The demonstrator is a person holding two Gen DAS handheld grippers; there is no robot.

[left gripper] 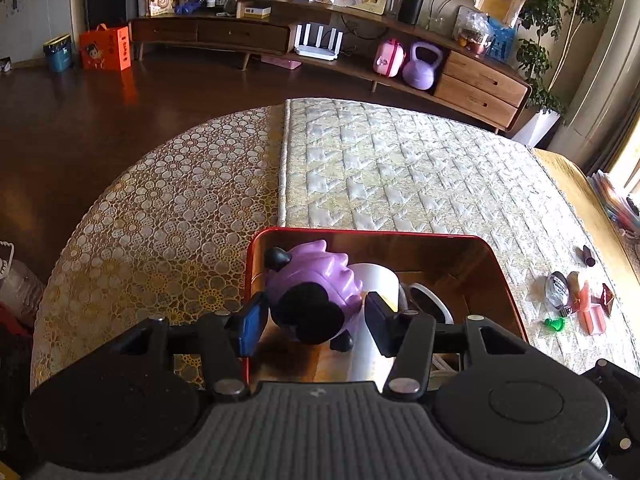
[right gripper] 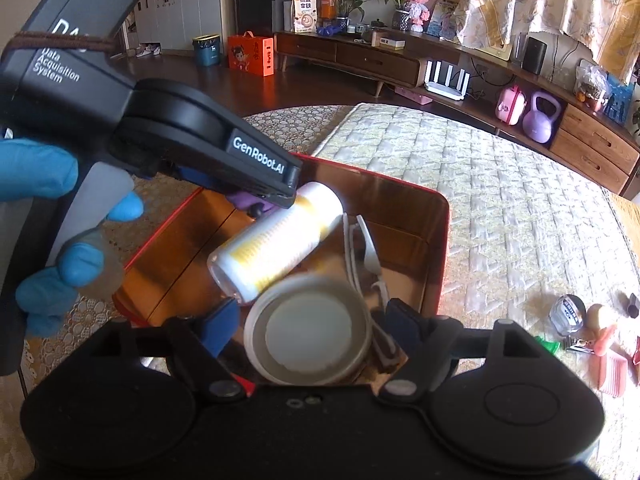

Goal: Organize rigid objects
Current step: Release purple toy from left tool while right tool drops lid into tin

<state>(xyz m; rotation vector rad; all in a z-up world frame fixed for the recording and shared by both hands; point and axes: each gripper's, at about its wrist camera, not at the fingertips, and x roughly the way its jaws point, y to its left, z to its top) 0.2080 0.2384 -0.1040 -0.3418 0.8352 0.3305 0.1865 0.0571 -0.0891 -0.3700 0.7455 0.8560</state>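
A red tin box (left gripper: pixel 502 264) with a shiny gold inside stands on the quilted table. My left gripper (left gripper: pixel 314 322) is over its left part, jaws closed against a purple and black toy figure (left gripper: pixel 316 280). A white and yellow bottle (right gripper: pixel 276 240) lies tilted in the box, beside a round jar with a white lid (right gripper: pixel 308 328) and a white cable (right gripper: pixel 360 248). My right gripper (right gripper: pixel 308 330) hangs over the box's near edge (right gripper: pixel 440 240) with its jaws wide apart around the jar lid, not touching it. The left gripper's body hides most of the toy in the right wrist view.
Several small items lie on the cloth to the right of the box: a clear tape roll (left gripper: pixel 558 288), a green piece (left gripper: pixel 556 325), pink and red pieces (left gripper: pixel 592 312). A long wooden cabinet (left gripper: pixel 476 80) stands beyond the table. The table's left part has a lace cover (left gripper: pixel 160 216).
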